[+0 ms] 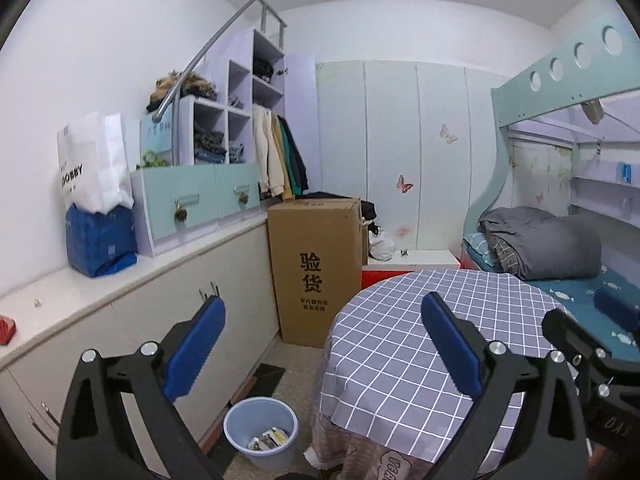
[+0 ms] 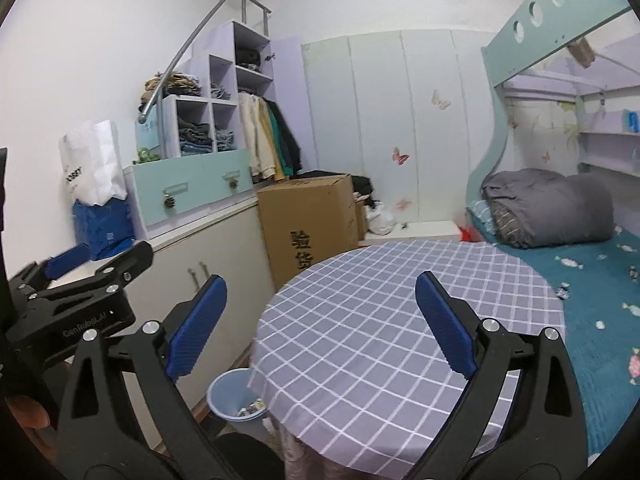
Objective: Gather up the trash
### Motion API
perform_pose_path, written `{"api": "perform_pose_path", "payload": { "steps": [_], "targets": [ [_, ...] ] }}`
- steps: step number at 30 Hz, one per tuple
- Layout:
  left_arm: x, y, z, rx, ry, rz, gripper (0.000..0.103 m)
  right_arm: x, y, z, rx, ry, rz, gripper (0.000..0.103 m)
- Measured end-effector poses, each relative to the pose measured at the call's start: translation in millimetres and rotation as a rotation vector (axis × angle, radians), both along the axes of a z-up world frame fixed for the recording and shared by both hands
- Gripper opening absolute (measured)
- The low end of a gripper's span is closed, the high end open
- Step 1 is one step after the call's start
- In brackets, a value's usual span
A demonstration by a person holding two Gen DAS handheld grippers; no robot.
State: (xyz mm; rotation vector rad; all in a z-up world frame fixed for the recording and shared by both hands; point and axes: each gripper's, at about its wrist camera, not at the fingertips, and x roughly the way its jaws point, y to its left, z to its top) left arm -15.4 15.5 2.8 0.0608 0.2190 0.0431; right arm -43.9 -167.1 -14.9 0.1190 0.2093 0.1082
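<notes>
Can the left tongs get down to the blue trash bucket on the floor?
Probably yes. The left tongs are open and empty, and the round light-blue plastic bucket stands in the open gap between the white cabinet and the round table with the grey checked cloth, with nothing over its mouth.

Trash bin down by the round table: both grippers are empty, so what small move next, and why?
Probably swing the right gripper toward the small wrapper on the teal bedspread. The bin already holds trash, the checked tabletop looks bare, and both grippers, the left gripper too, hang open and empty.

bright even indoor light, soft shadows, strong fisheye bending, dark vignetted corners
</notes>
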Motion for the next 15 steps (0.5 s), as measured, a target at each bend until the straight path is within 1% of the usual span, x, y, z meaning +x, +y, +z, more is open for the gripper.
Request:
{"api": "perform_pose_path", "payload": {
  "steps": [7,12,15],
  "targets": [
    [1,-12,-2,0.019,-0.001,-0.022,0.098,-4,-9,-5,0.006,0.002,-0.018,0.095],
    [7,-18,-6,0.006,0.033,-0.046,0.098,-4,-13,-8,0.0,0.012,-0.023,0.095],
    [8,-19,-8,0.008,0.041,-0.043,0.098,-3,-16,-10,0.006,0.018,-0.025,0.095]
  ]
}}
